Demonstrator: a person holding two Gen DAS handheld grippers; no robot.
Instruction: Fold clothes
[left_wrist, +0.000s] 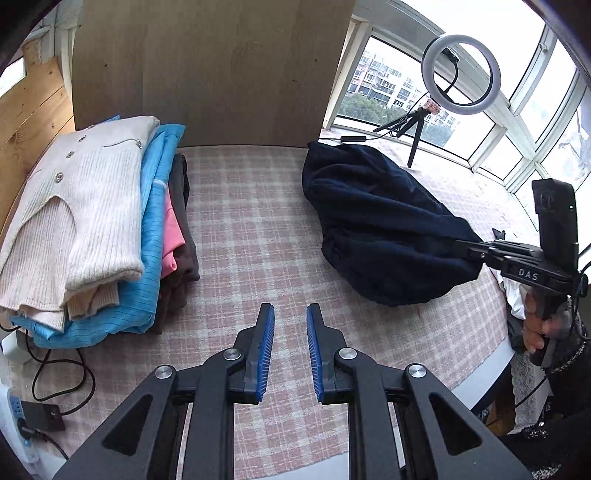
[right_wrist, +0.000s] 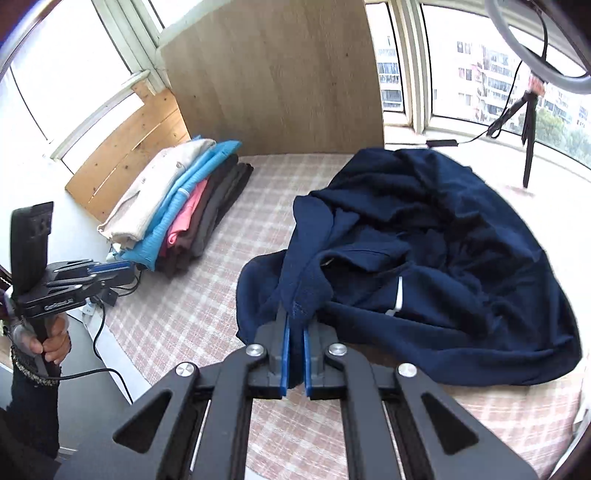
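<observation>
Checked pink-and-cream cloth covers the table (left_wrist: 251, 221), with a wood panel (left_wrist: 221, 66) standing behind it and bright windows (left_wrist: 524, 110) to the right. Ring light (left_wrist: 461, 70) on a small tripod stands on the sill.

Left tongs (left_wrist: 290, 314) hang over bare cloth, pointing down at an angle. Blue pads (left_wrist: 269, 332) sit a narrow gap apart, nothing between them, touching nothing.

Right tongs (right_wrist: 294, 325) are clamped on a fold of the navy garment (right_wrist: 424, 240). I see the fabric edge pinched up between the blue pads in the right wrist view. From the left wrist view the same tongs (left_wrist: 469, 253) come in from the right edge with the garment's near corner pulled to a point at their tip. Rest of the garment lies crumpled in a heap on the right half of the table, near the sill. White tag (right_wrist: 398, 295) shows in its folds.

Folded stack (left_wrist: 92, 229) sits on the table's far-left side, well apart from the navy piece: cream knit with buttons on top, then blue, pink, dark brown and grey below.

A hand (left_wrist: 539, 325) grips the right tool's handle; another hand (right_wrist: 51, 343) grips the left one. Black cables (left_wrist: 59, 369) and a power adapter (left_wrist: 40, 417) lie at the table's left edge.
</observation>
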